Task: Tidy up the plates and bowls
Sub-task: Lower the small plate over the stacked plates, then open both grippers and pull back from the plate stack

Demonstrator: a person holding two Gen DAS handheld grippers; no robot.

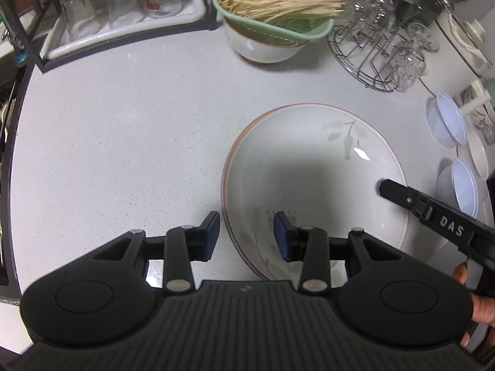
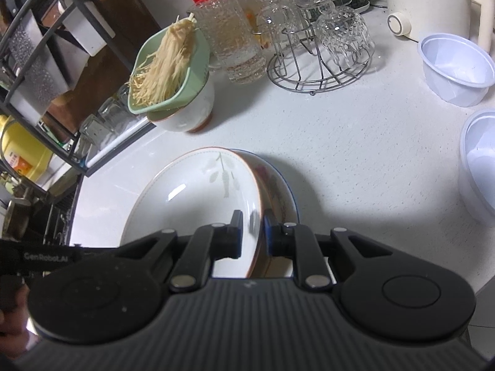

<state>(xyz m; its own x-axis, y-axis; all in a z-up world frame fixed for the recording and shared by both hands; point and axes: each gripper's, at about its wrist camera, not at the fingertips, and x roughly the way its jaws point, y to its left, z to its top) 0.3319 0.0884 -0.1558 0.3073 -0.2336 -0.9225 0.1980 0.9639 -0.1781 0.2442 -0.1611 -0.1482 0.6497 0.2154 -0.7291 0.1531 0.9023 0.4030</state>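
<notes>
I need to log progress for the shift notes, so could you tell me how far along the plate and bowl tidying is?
Done: the leaf-patterned plate already sits on other plates on the counter.
In hand: the right gripper is closed on that plate's rim; the left gripper is open at the stack's edge.
Left: two plastic bowls and the ceramic bowl under the green strainer are still separate.

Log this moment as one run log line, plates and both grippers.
stage: stacking plates | right gripper: jaws astride leaf-pattern plate rim, grip unclear | left gripper: open, astride same plate's near rim | beneath: blue-rimmed plate | surface: white counter
</notes>
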